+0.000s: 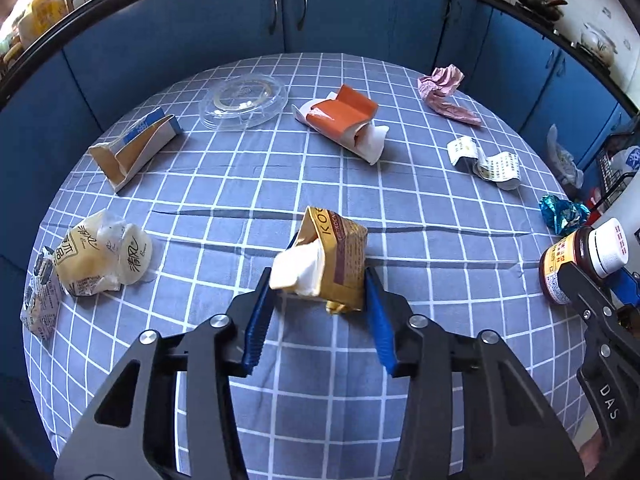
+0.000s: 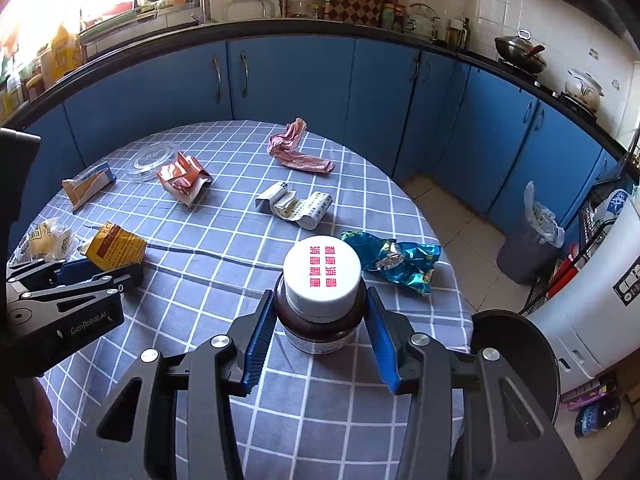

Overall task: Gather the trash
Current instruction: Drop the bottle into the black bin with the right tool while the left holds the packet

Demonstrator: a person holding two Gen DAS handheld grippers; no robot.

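My left gripper (image 1: 318, 282) is shut on a crumpled yellow-brown carton (image 1: 340, 252), its blue pads pressing on both sides, just above the checked tablecloth (image 1: 240, 184). From the right wrist view the same left gripper (image 2: 100, 272) and carton (image 2: 116, 246) sit at the table's left edge. My right gripper (image 2: 320, 300) is shut on a brown bottle (image 2: 320, 328) with a white cap, held over the table's near right side. That bottle (image 1: 576, 260) also shows at the right border of the left wrist view.
Trash lies spread on the round table: an orange carton (image 1: 340, 116), pink paper (image 1: 444, 92), a clear lid (image 1: 244, 100), a blue-white box (image 1: 136, 144), printed paper (image 1: 484, 160), a blue foil wrapper (image 2: 400, 260), pale wrappers (image 1: 100, 256). A lined bin (image 2: 528, 248) stands on the floor at right; a black container (image 2: 520, 360) sits nearer.
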